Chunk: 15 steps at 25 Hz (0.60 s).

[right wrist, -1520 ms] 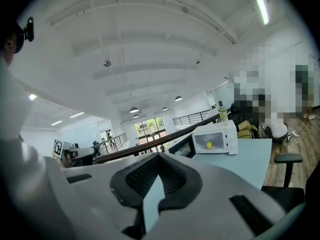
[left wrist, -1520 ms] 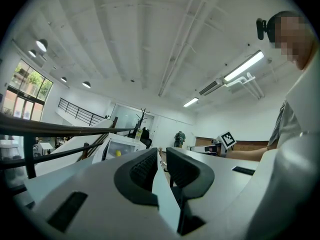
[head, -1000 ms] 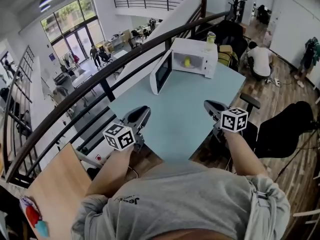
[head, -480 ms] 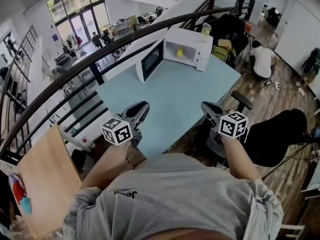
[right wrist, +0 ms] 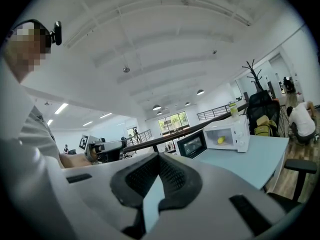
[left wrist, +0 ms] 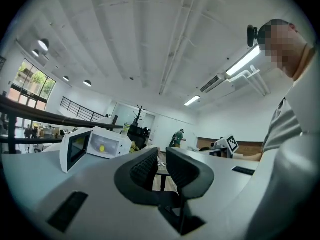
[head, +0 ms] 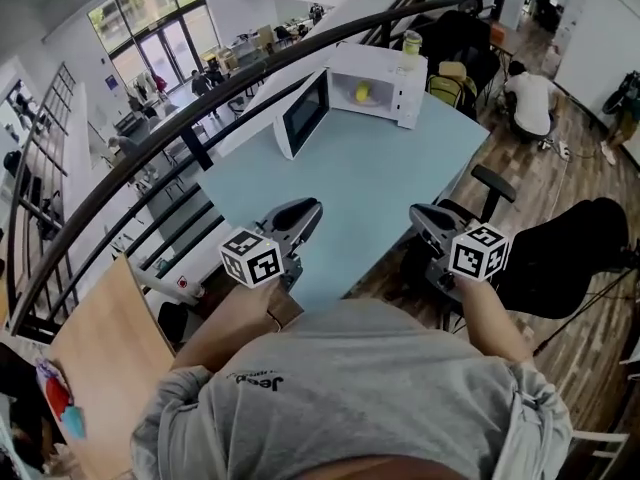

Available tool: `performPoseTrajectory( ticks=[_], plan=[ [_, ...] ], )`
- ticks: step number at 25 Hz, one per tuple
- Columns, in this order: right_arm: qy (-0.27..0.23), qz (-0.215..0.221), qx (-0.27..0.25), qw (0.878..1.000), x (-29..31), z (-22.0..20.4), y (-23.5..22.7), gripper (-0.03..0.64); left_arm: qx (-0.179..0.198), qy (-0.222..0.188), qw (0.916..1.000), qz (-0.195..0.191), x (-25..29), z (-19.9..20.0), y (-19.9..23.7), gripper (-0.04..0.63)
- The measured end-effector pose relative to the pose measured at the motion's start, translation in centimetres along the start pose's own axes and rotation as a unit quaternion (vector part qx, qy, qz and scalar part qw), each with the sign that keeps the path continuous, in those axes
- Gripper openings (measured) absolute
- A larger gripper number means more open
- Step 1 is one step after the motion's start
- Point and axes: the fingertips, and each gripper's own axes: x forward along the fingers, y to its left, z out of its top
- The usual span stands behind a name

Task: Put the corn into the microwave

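A white microwave (head: pixel 385 86) stands at the far end of the light blue table (head: pixel 350 178), its door (head: pixel 303 114) swung open to the left. The yellow corn (head: pixel 362 93) lies inside it and also shows in the left gripper view (left wrist: pixel 102 148) and the right gripper view (right wrist: pixel 220 140). My left gripper (head: pixel 308 208) hovers over the table's near left edge, shut and empty, far from the microwave (left wrist: pixel 112 144). My right gripper (head: pixel 418 213) is off the near right edge, pads together with nothing between them (right wrist: pixel 159 159).
A bottle (head: pixel 411 42) stands on top of the microwave. A black office chair (head: pixel 490 183) is by the table's right side and a dark railing (head: pixel 200 118) runs along its left. A wooden board (head: pixel 110 358) lies at the lower left. A person (head: pixel 530 98) crouches at the back right.
Both grippers have drifted sideways near the table's near end, the left one more, moving right in the head view. Their jaws stay the same. The corn and microwave have not moved.
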Motion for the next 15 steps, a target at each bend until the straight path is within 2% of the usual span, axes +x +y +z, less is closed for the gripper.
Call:
performPoseTrajectory(
  ticks=[5, 9, 15],
  plan=[
    [-0.022, -0.022, 0.021, 0.999, 1.7, 0.3, 1.8, 0.008, 0.009, 0.006, 0.9994, -0.032, -1.8, 1.4, 2.0, 0.066],
    [-0.046, -0.042, 0.043, 0.997, 3.5, 0.6, 3.0, 0.008, 0.014, 0.011, 0.9989, -0.043, -4.0, 2.1, 4.4, 0.066],
    [-0.038, -0.057, 0.035, 0.997, 6.1, 0.2, 4.0, 0.008, 0.008, 0.008, 0.9988, -0.048, -6.0, 2.5, 7.1, 0.066]
  ],
)
